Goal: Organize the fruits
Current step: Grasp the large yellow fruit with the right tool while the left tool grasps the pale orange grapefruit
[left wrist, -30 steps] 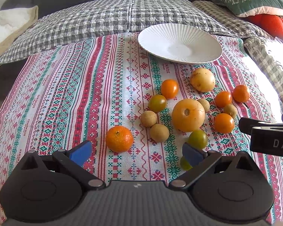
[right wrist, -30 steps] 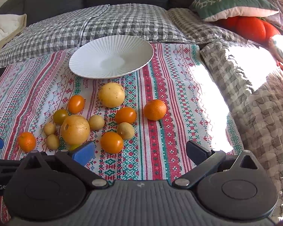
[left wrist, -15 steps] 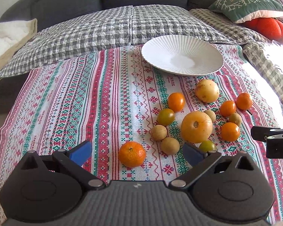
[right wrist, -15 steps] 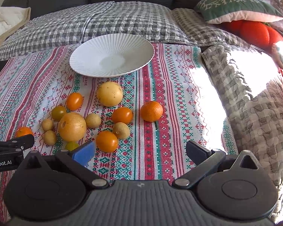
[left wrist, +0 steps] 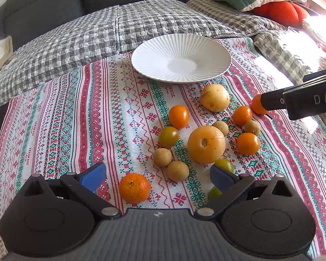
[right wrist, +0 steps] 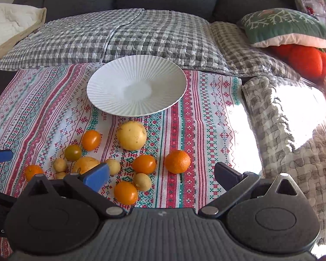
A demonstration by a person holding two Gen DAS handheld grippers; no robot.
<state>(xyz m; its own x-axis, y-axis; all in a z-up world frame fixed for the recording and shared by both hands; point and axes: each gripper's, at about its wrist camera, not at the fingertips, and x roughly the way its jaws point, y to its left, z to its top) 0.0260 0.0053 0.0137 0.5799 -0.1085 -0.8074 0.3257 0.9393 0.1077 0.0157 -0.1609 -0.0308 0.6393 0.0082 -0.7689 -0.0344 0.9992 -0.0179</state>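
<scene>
An empty white ribbed plate sits at the far side of a patterned cloth. Several fruits lie loose in front of it: a pale yellow apple, a big orange-yellow fruit, orange tomatoes, small brown fruits and green tomatoes. A mandarin lies between the fingers of my open left gripper, just ahead of it. Another mandarin lies just ahead of my open right gripper. Both grippers hold nothing.
The cloth covers a surface in front of a grey sofa with a checked quilt. A green cushion and a red-orange plush lie at the right, beside a checked blanket. The right gripper's finger reaches in from the right.
Both grippers have moved forward and lifted toward the fruits. The right gripper's finger now reaches over the far-right mandarin in the left wrist view. No fruit has moved.
</scene>
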